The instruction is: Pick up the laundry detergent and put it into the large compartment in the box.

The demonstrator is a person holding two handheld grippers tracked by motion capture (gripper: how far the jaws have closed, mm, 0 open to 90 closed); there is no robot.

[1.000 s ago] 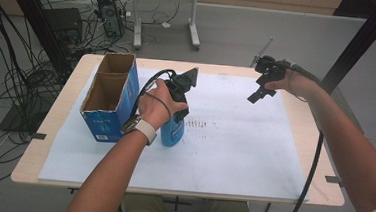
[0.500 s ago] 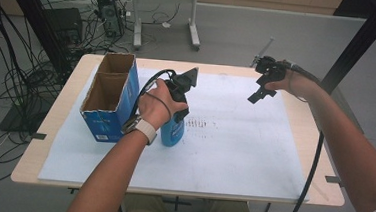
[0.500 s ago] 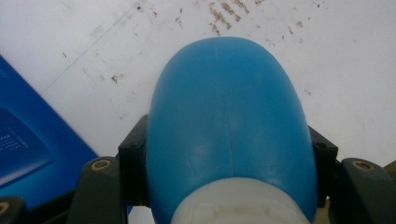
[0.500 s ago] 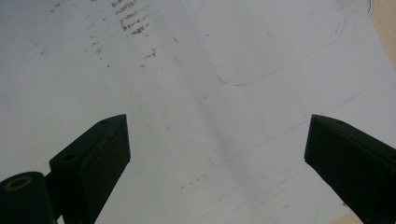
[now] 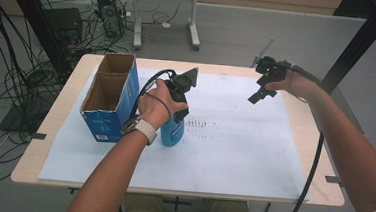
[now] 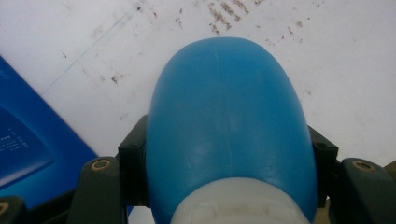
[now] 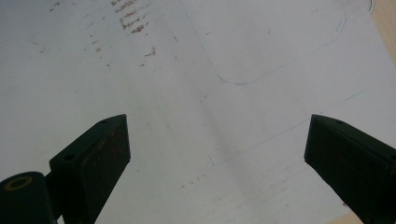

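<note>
The left hand-held gripper [image 5: 177, 116] is clamped on the blue bottle [image 5: 173, 129], 1 jaw on each side of the body just below the white cap [image 6: 240, 207]. In the left gripper view the bottle [image 6: 229, 130] runs straight away from the camera, so its long axis lies in line with the jaws. In the high view the bottle stands upright on the white sheet [image 5: 223, 153] that covers the table [image 5: 318, 145]; whether its base touches the sheet or hangs just above it cannot be told.

The open cardboard box [image 5: 109, 98] stands just beside the bottle, on the person's left, with its open top facing up. Its blue side wall [image 6: 23, 140] appears at the left edge of the left gripper view. If the bottle is bound for the box, the move is judged to be a lift followed by a short shift to the left, and the near wall of the box is the only obstacle: the base must clear the rim.

The right hand-held gripper [image 5: 259, 93] hangs above the far right part of the sheet, well apart from the bottle and box. Its jaws stand wide apart and hold nothing. The left hand [image 5: 156, 106] is the nearer of the 2.
</note>
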